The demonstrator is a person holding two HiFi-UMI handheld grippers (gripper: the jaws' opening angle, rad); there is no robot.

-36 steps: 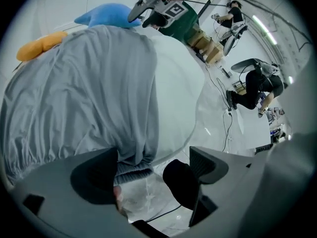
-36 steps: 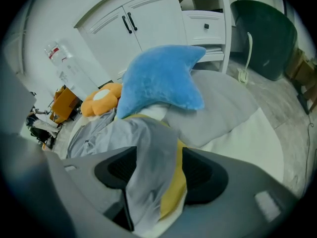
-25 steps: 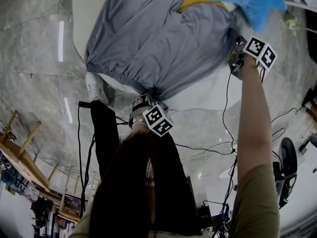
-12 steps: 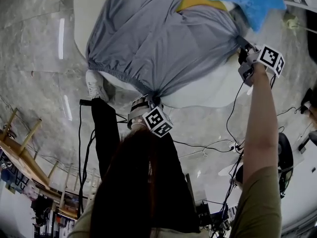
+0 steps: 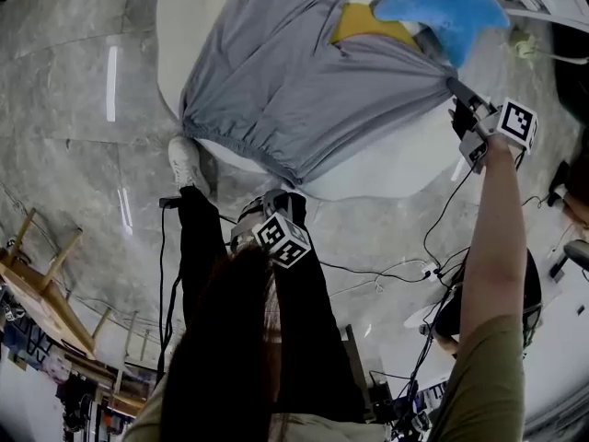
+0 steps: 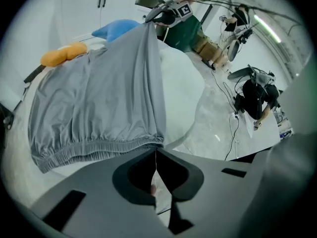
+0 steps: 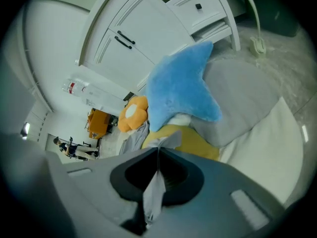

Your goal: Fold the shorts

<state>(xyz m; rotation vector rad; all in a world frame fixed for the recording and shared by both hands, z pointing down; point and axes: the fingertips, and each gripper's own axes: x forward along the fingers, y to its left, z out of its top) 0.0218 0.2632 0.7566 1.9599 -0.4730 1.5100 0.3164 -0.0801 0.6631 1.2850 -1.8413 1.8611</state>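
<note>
Left gripper (image 5: 291, 190) is clamping, jaws just closed, on the waistband corner of the shorts (image 5: 294, 90). Right gripper (image 5: 456, 87) is pinching the hem corner. Shorts are stretching taut between them, draping over the white bed (image 5: 386, 168).

Left tongs (image 5: 289, 190) clamped on shorts (image 5: 294, 90), right tongs (image 5: 456, 87) likewise, right arm (image 5: 492, 238) seemingly stretched out.

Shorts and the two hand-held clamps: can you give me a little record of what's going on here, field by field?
Garment: grey shorts, spread over a white round surface
Left gripper: shut on the elastic waistband corner
Right gripper: shut on the leg-end corner, edge pulled taut between the two
Nearby: blue star cushion, yellow cushion
Stage: not yet folded
</note>
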